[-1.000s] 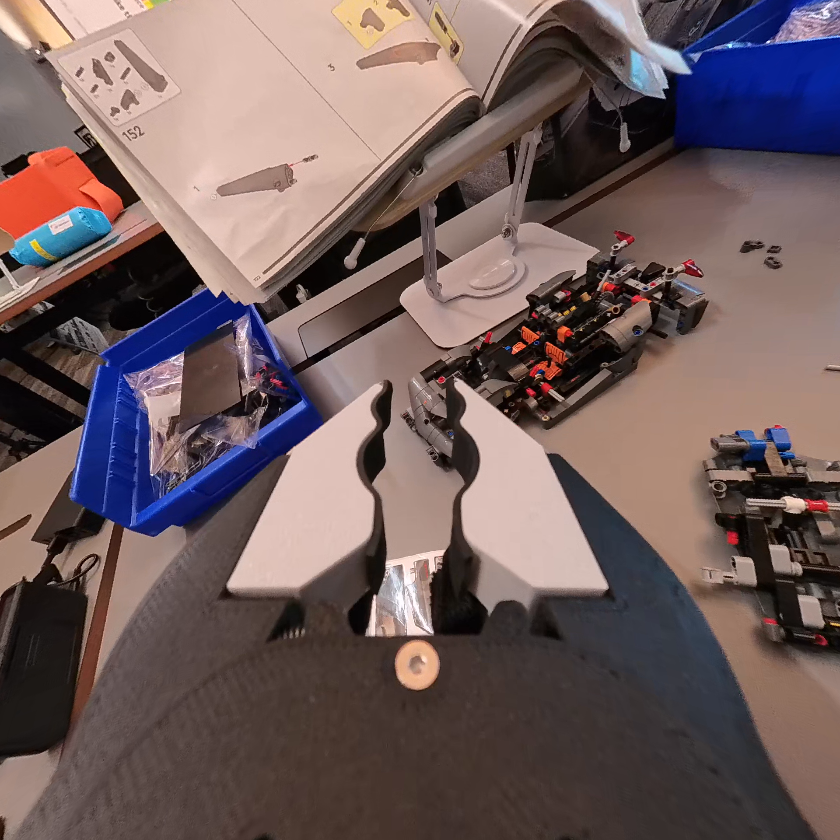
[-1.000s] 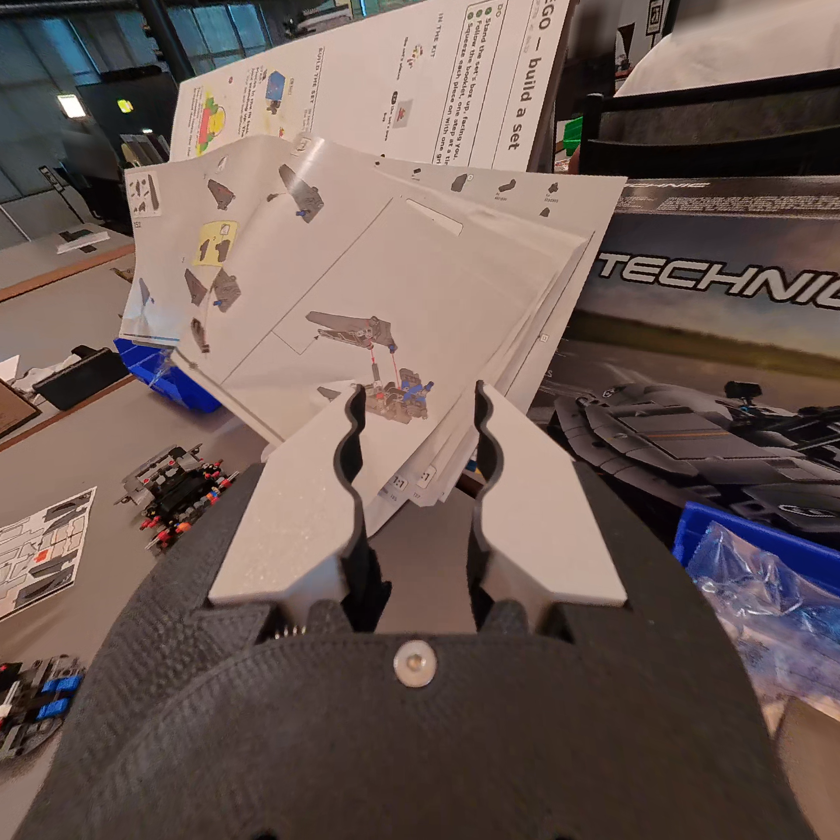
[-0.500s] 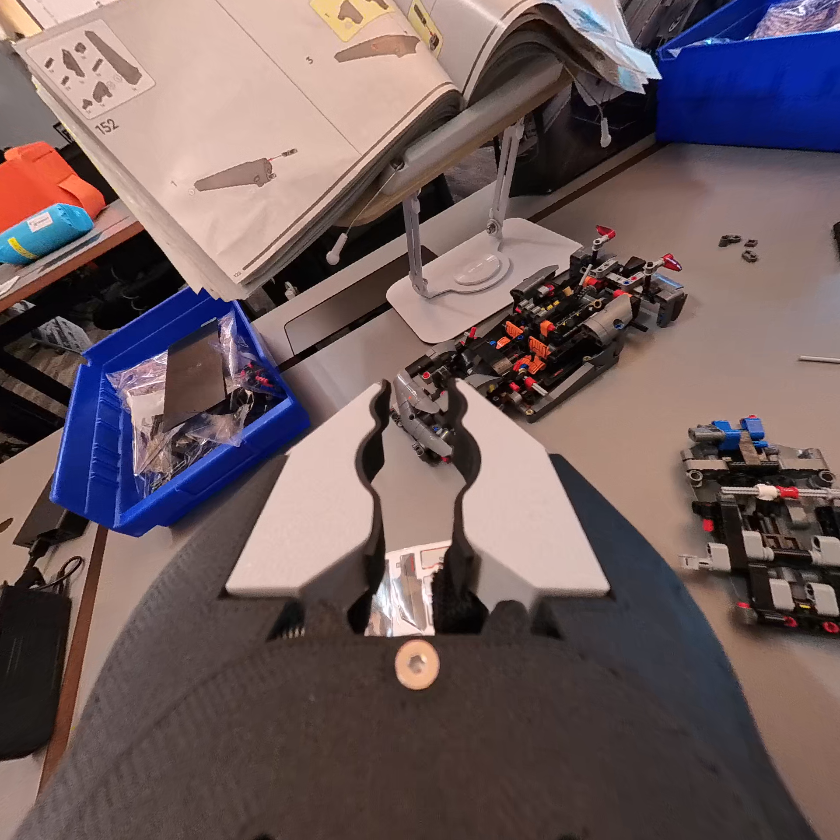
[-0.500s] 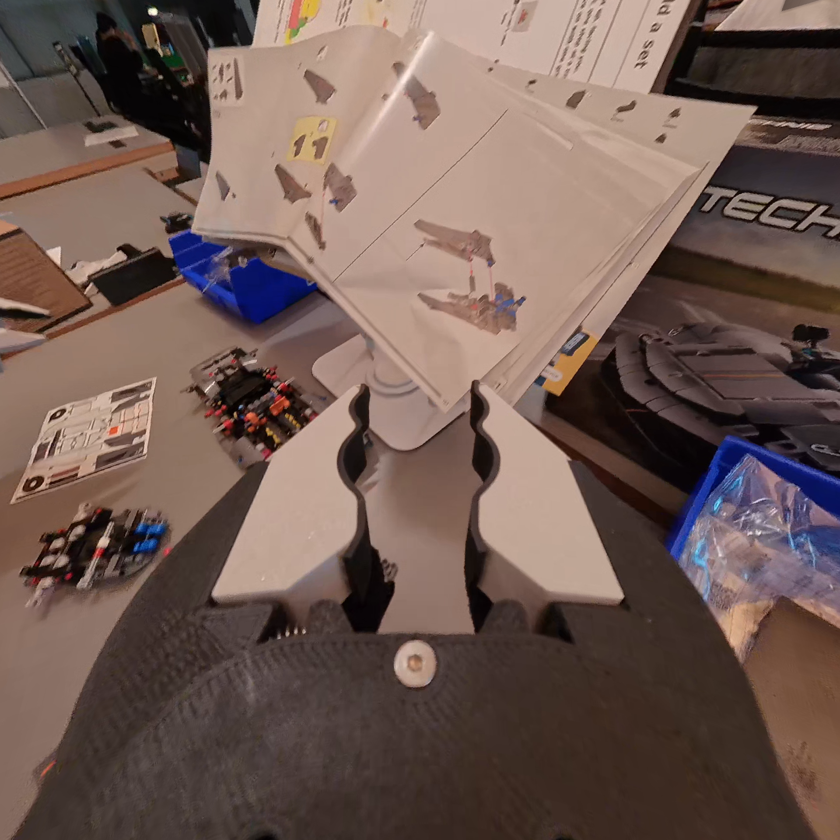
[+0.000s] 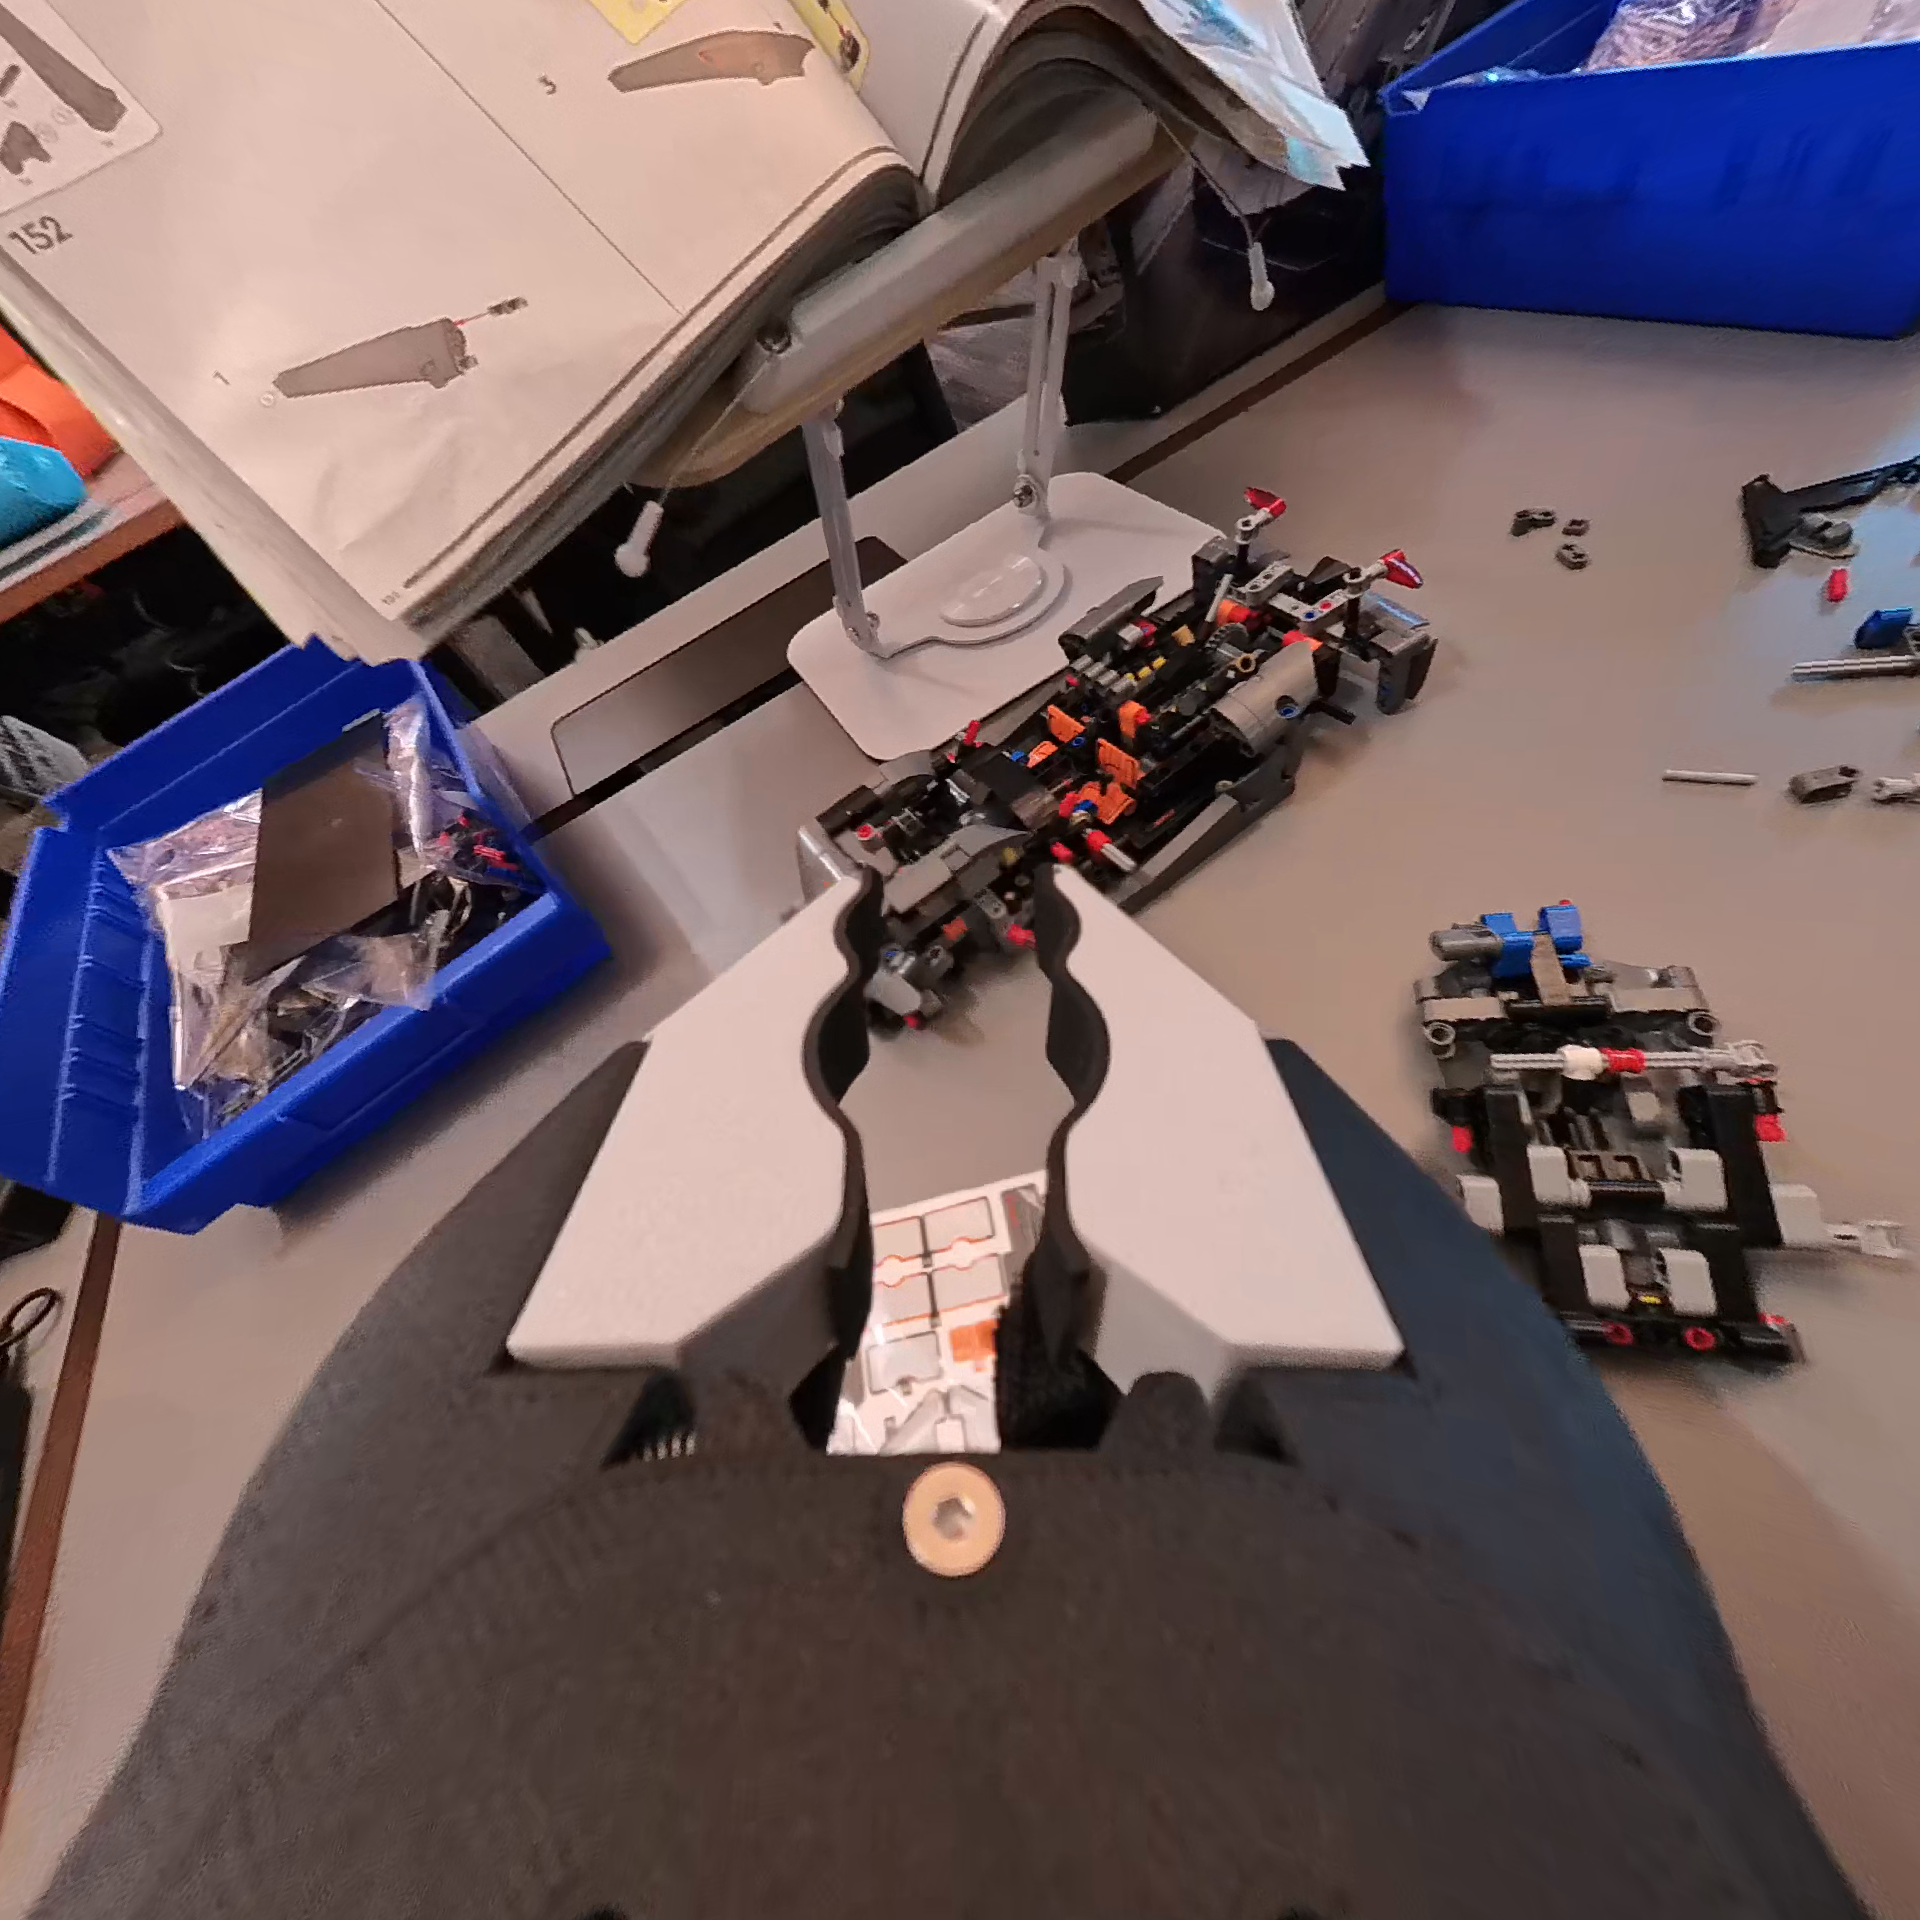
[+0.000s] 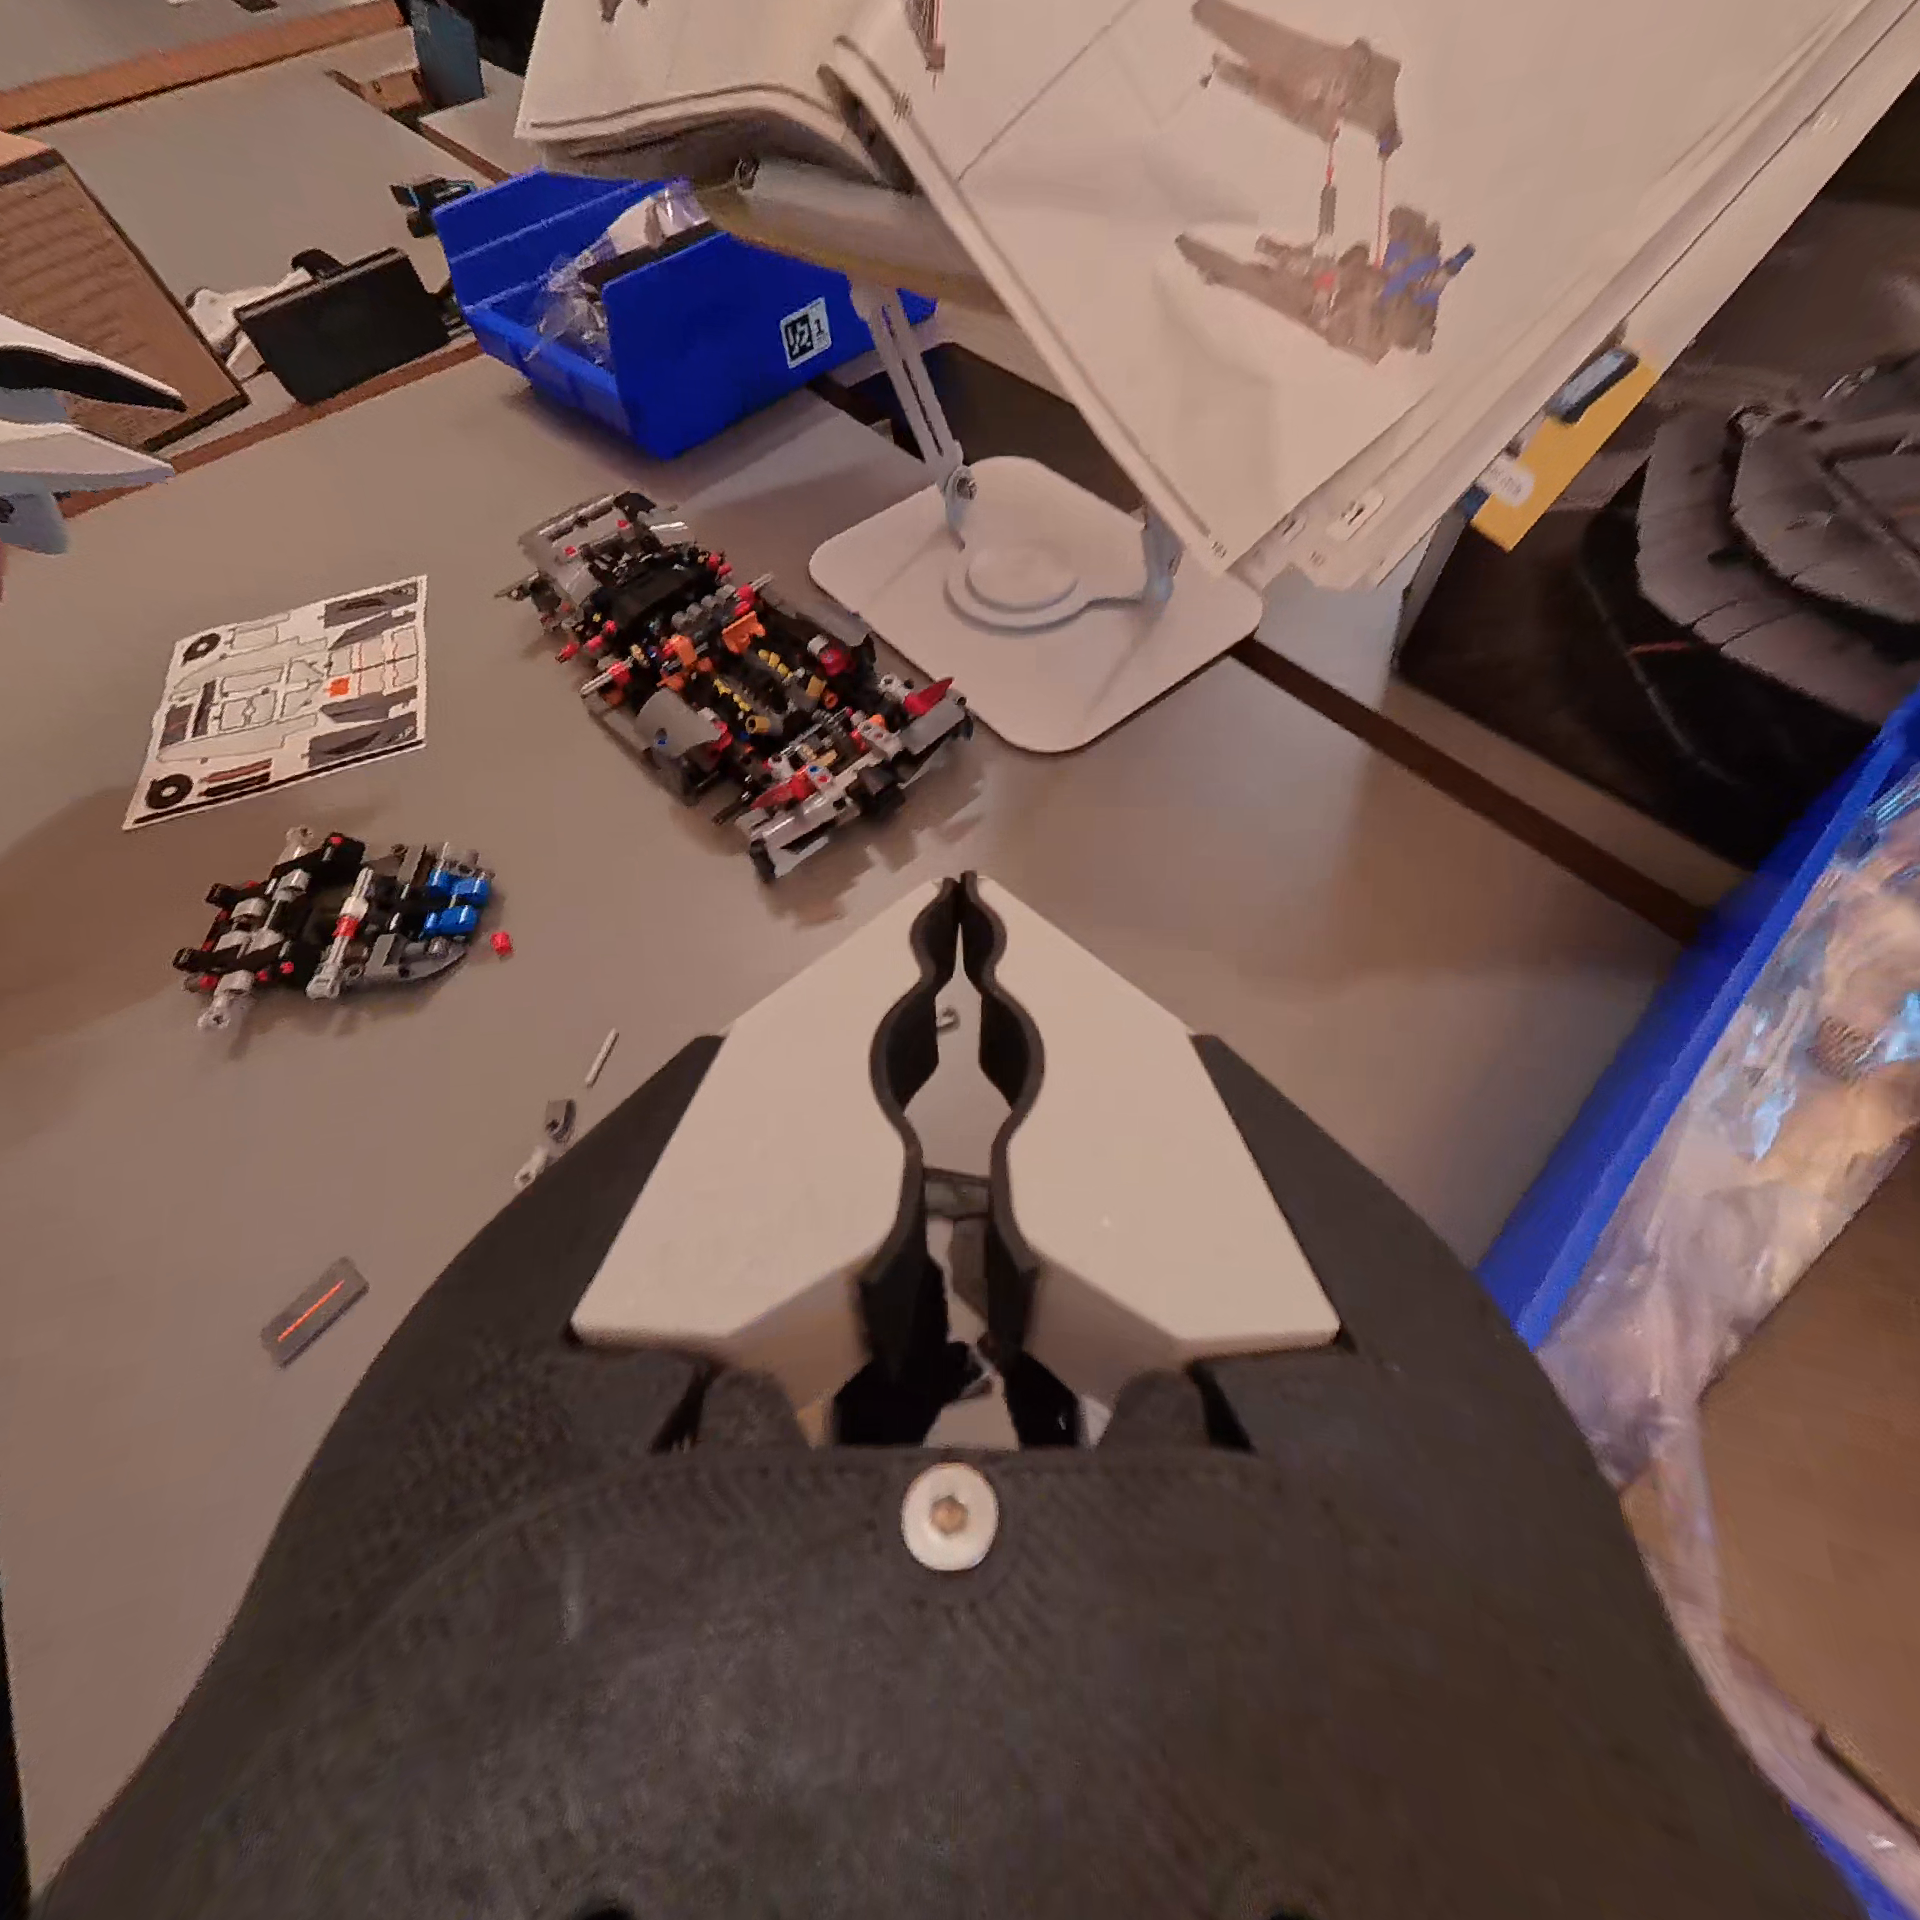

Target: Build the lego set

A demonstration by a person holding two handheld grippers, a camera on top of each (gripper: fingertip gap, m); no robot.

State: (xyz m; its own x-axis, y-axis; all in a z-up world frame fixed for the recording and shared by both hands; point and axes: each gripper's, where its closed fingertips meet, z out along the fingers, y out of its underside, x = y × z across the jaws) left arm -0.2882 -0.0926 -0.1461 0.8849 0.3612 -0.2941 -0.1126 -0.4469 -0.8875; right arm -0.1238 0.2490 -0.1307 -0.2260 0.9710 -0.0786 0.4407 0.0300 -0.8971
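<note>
A long black, grey and orange Lego chassis (image 5: 1143, 727) lies on the grey table (image 5: 1455, 468) in front of the book stand; it also shows in the right wrist view (image 6: 748, 675). A smaller black and grey sub-assembly with blue parts (image 5: 1600, 1132) lies apart from it, and shows in the right wrist view too (image 6: 332, 914). My left gripper (image 5: 956, 894) is open and holds nothing; it hovers over a sticker sheet (image 5: 935, 1278), with its tips just short of the chassis's near end. My right gripper (image 6: 961, 894) is shut, pads touching, with nothing between them, above bare table.
The open instruction book (image 5: 416, 260) rests on a grey stand (image 5: 966, 613). A blue bin of bagged parts (image 5: 260, 935) sits at the left, and another blue bin (image 5: 1662, 177) at the back right. Loose small pieces (image 5: 1818, 665) lie at the right. A dark tile (image 6: 312, 1294) lies near my right gripper. Across from one pair of fingers to the other is roughly 40 cm.
My right gripper has tilted down from the book towards the table, and its pads came together on air. My left gripper has moved closer to the chassis and opened a little wider.
</note>
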